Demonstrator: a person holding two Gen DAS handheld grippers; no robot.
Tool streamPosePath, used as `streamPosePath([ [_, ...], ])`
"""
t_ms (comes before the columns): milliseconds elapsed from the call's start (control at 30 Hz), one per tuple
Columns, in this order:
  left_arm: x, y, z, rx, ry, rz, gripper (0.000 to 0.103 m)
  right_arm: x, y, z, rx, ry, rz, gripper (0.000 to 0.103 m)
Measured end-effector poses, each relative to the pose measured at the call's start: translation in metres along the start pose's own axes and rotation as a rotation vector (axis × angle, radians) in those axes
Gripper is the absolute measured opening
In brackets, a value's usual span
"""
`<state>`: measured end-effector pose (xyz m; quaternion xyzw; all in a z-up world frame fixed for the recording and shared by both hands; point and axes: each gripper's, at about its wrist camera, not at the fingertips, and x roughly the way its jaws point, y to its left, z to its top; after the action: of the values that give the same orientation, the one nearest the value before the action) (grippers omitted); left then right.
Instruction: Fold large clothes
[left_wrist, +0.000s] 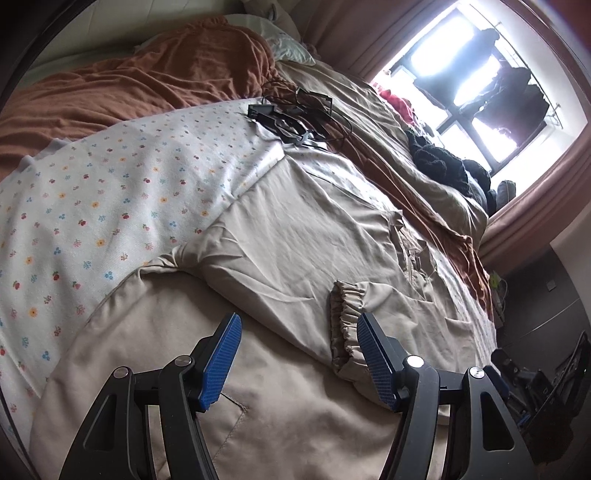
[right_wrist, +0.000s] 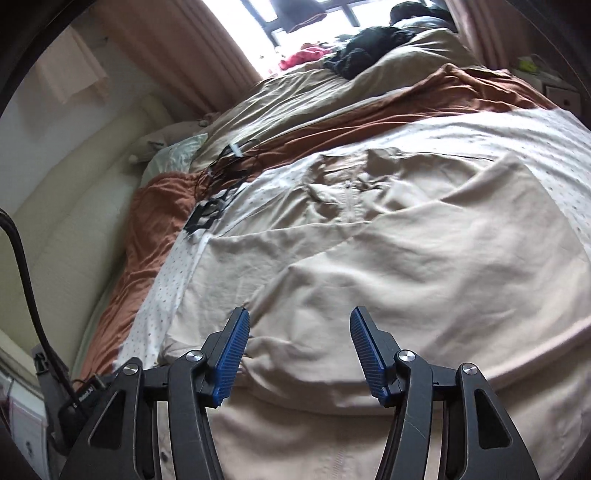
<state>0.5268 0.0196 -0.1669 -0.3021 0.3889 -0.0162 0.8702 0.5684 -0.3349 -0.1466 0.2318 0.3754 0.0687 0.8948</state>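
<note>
A large beige jacket (left_wrist: 295, 229) lies spread on the bed over a floral sheet (left_wrist: 110, 192). One sleeve is folded across its body, and the elastic cuff (left_wrist: 345, 317) lies just ahead of my left gripper's right finger. My left gripper (left_wrist: 299, 358) is open and empty, hovering just above the jacket's lower part. In the right wrist view the jacket (right_wrist: 406, 240) fills the middle, its zipper (right_wrist: 347, 203) toward the far end. My right gripper (right_wrist: 299, 354) is open and empty above the jacket's near edge.
A rust-brown blanket (left_wrist: 147, 74) and a beige duvet (left_wrist: 369, 110) cover the far bed. Black cables and a device (left_wrist: 291, 114) lie at the sheet's far edge. Dark and red clothes (left_wrist: 443, 158) are piled by the window. A pillow (right_wrist: 177, 155) and headboard are at left.
</note>
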Motion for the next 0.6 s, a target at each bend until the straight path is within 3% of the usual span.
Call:
streamPosePath([
  [333, 0.020, -0.033, -0.014, 0.111, 0.039, 0.045, 0.066, -0.026, -0.101, -0.013, 0.214, -0.060, -0.164, 0.057],
  [600, 0.045, -0.065, -0.004, 0.192, 0.095, 0.058, 0.066, -0.042, -0.186, -0.020, 0.502, -0.079, -0.100, 0.058],
])
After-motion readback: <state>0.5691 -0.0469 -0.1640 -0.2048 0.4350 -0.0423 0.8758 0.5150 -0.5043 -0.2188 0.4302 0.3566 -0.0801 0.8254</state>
